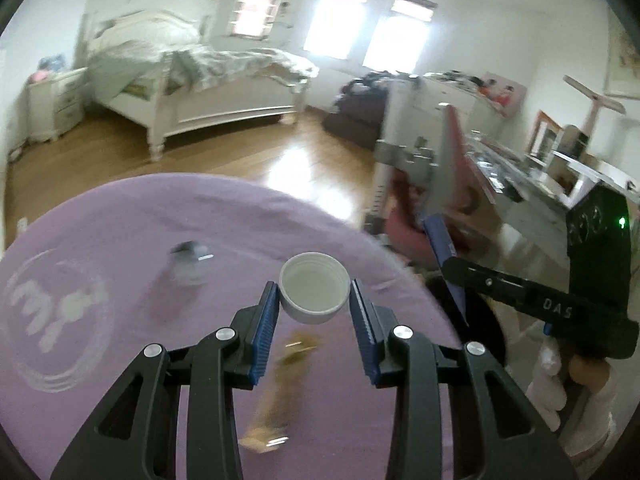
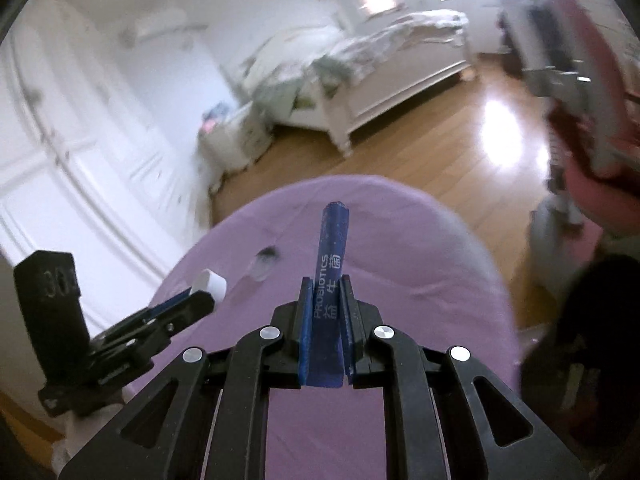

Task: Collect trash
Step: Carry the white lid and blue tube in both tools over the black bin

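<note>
Left gripper (image 1: 314, 300) clamps white bottle cap (image 1: 313, 289) above purple cloth (image 1: 120, 220). Right gripper (image 2: 325, 300) pinches blue probiotics sachet (image 2: 330, 264), jaws narrow. Brown wrapper (image 1: 280, 384), grey scrap (image 1: 188, 262) lie near on cloth. Keep both grips firm; carry steadily.

White cap (image 1: 313, 288), open side up; blue probiotics sachet (image 2: 330, 280) upright above purple cloth (image 1: 120, 232).

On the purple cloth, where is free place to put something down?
The purple cloth is bare along its far edge, towards the wooden floor. It is crowded in the middle: a blurred grey scrap, a brown wrapper and the printed white logo.
</note>
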A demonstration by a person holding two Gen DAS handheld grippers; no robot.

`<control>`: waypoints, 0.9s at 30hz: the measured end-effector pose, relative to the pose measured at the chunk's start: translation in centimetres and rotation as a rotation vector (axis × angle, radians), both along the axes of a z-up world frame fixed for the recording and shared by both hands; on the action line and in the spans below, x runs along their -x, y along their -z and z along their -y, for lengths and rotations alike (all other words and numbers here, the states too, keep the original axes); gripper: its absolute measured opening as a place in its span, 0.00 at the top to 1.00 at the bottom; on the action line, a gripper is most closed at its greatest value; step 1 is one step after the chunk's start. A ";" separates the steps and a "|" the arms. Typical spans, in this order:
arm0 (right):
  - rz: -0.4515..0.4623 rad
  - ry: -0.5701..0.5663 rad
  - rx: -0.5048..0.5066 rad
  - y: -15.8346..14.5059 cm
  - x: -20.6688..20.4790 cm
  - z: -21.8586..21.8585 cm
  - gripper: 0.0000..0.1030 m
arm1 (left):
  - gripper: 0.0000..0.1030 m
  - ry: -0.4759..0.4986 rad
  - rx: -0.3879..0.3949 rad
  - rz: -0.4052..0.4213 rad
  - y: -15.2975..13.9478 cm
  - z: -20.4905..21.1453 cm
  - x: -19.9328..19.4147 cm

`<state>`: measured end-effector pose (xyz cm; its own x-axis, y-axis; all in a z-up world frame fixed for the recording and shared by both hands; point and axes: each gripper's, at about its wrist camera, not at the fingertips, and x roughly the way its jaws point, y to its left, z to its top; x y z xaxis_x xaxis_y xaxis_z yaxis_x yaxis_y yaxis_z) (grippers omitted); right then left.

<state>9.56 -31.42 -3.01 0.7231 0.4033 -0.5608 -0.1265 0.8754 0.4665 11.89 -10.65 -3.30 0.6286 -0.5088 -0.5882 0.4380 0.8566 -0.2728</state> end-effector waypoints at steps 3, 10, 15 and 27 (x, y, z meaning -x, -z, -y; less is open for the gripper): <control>0.023 0.082 -0.018 -0.5 2.4 4.8 0.87 | 0.65 0.069 0.014 0.013 -0.5 4.1 0.5; 0.044 0.258 -0.047 0.0 7.2 14.6 0.87 | 0.65 0.264 0.022 -0.010 -0.1 14.7 1.2; 0.040 0.376 -0.078 1.3 10.0 21.1 0.87 | 0.65 0.377 0.017 -0.038 0.9 21.0 2.2; -0.005 0.523 -0.116 5.0 12.9 28.1 0.87 | 0.65 0.497 -0.026 -0.130 4.4 28.5 2.9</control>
<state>-3.31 -59.57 -8.04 0.8418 0.0494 -0.5375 0.3151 0.7635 0.5637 9.01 -39.16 -7.66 0.2350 -0.7120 -0.6616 0.7580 0.5604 -0.3338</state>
